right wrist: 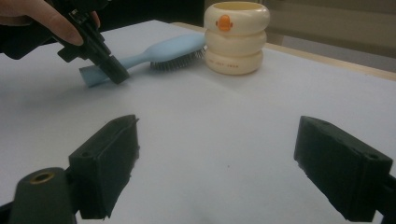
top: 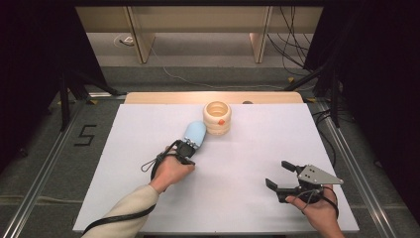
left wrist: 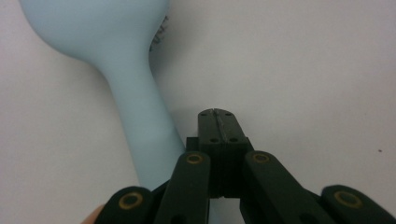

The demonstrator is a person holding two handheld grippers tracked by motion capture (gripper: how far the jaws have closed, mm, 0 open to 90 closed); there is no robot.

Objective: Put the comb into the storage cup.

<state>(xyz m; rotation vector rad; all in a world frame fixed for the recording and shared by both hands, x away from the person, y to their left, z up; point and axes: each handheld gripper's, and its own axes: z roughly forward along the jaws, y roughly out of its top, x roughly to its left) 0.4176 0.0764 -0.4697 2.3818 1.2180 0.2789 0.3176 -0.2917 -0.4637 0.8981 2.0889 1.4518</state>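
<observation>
Blue hairbrush (right wrist: pixel 159 53) lies bristles-down on the tabletop (top: pixel 237 163), head near a cream ringed container (top: pixel 217 118). Left tongs (left wrist: pixel 217 122) clenched empty beside its handle; right tongs (right wrist: pixel 229 163) released. Regrasping may nudge the handle aside.

A big dark number 5 (top: pixel 85 135) is marked on the grey floor (top: pixel 44 148), at the left middle of the high view. The blue brush (left wrist: pixel 116 60) has some dark print at the top of the left gripper view, too blurry to read.
</observation>
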